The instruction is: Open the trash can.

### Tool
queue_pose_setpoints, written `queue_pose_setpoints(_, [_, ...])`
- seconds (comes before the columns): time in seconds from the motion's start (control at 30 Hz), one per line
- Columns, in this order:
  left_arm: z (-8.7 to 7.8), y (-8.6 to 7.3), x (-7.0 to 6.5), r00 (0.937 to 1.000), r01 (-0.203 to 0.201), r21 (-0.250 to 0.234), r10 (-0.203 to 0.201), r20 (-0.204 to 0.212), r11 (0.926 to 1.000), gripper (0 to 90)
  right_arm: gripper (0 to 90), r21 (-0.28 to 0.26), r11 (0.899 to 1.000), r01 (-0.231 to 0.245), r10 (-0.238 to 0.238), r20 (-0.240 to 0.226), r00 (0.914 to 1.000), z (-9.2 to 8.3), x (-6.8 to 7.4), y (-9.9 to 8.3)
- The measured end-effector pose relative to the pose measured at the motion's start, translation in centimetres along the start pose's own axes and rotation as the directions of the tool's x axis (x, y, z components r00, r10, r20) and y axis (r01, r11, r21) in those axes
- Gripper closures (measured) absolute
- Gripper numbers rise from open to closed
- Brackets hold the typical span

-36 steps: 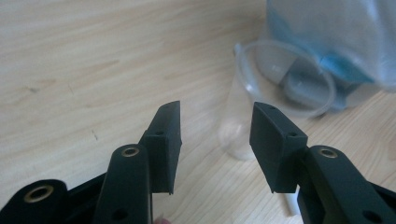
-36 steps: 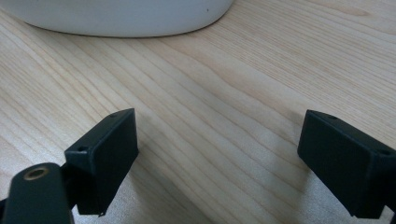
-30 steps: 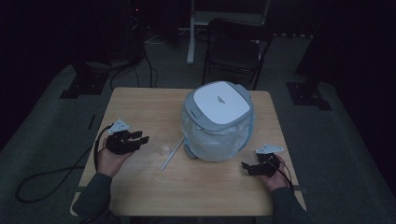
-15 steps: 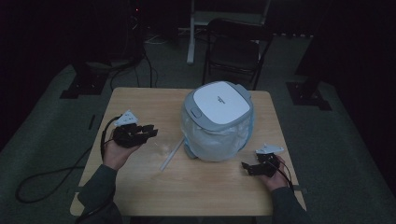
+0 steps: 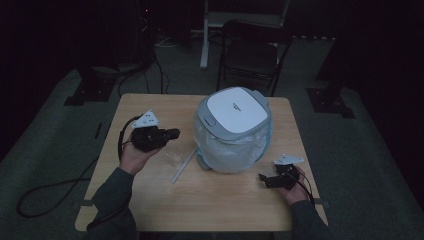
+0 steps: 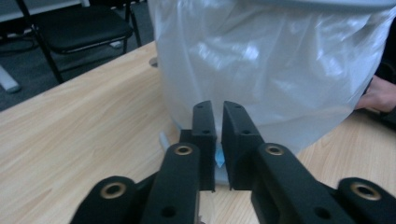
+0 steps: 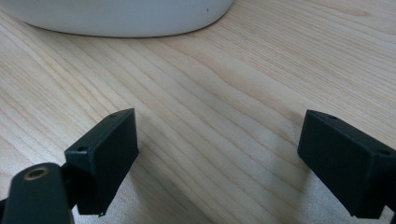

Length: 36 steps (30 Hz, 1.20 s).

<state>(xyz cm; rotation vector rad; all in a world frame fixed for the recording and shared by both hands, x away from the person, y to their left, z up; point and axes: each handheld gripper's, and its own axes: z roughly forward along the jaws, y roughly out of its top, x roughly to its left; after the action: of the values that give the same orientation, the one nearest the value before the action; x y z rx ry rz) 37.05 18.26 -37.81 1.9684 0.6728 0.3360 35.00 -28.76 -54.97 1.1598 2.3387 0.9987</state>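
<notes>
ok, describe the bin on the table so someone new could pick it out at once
Start at the wooden table in the high view: the bin stands on its far half, between the left gripper and the right gripper. It is round and white, with a grey-rimmed flat lid and a clear plastic liner bunched down its sides. It is far the largest thing there, beside only a thin pale strip.

Left gripper (image 5: 172, 133): black, blocky jaws, brass-ringed screw holes, grey three-cornered plate on top, black cable trailing off desk's left edge. Right gripper (image 5: 264, 178): same black build, grey plate. Sleeves (image 5: 111, 192) dark grey.
</notes>
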Motion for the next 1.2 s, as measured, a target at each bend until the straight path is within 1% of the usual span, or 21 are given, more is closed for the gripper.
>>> queue_pose_setpoints(0.07, [0.0, 0.4, -0.1, 0.9999, -0.006, -0.008, 0.006, 0.01, 0.9999, 89.2, 11.3, -0.001, 1.0, -0.001, 0.001, 0.0, 1.0, 0.0, 0.0, 0.0])
queue_pose_setpoints(0.13, [0.0, 1.2, -0.4, 0.9994, -0.027, -0.013, 0.027, 0.022, 0.9996, 90.0, 11.3, -0.001, 1.0, 0.0, 0.0, 0.0, 1.0, 0.0, 0.0, 0.0])
queue_pose_setpoints(0.17, [0.0, 1.2, -0.4, 0.9994, -0.027, -0.013, 0.027, 0.022, 0.9996, 90.0, 11.3, -0.001, 1.0, 0.0, 0.0, 0.0, 1.0, 0.0, 0.0, 0.0])
queue_pose_setpoints(0.3, [0.3, 2.1, -0.7, 0.9983, -0.048, -0.016, 0.049, 0.032, 0.9987, 90.0, 11.3, 0.0, 1.0, 0.0, 0.0, 0.0, 1.0, 0.0, 0.0, 0.0])
queue_pose_setpoints(0.43, [0.6, 2.9, -1.0, 0.9973, -0.059, -0.025, 0.06, 0.043, 0.9979, 90.0, 11.3, 0.0, 1.0, 0.0, 0.0, 0.0, 1.0, 0.0, 0.0, 0.0])
queue_pose_setpoints(0.77, [1.3, 5.6, -2.3, 0.9912, -0.102, -0.065, 0.107, 0.077, 0.9926, 90.0, 11.2, 0.0, 1.0, 0.0, 0.0, 0.0, 1.0, 0.0, 0.0, 0.0])
queue_pose_setpoints(1.0, [2.0, 6.5, -2.6, 0.989, -0.107, -0.077, 0.114, 0.095, 0.9913, 90.0, 11.3, 0.0, 1.0, 0.0, 0.0, 0.0, 1.0, 0.0, 0.0, 0.0])
queue_pose_setpoints(1.2, [3.1, 7.4, -2.8, 0.9871, -0.109, -0.083, 0.117, 0.108, 0.9906, 90.0, 11.3, 0.0, 1.0, 0.0, 0.0, 0.0, 1.0, 0.0, 0.0, 0.0])
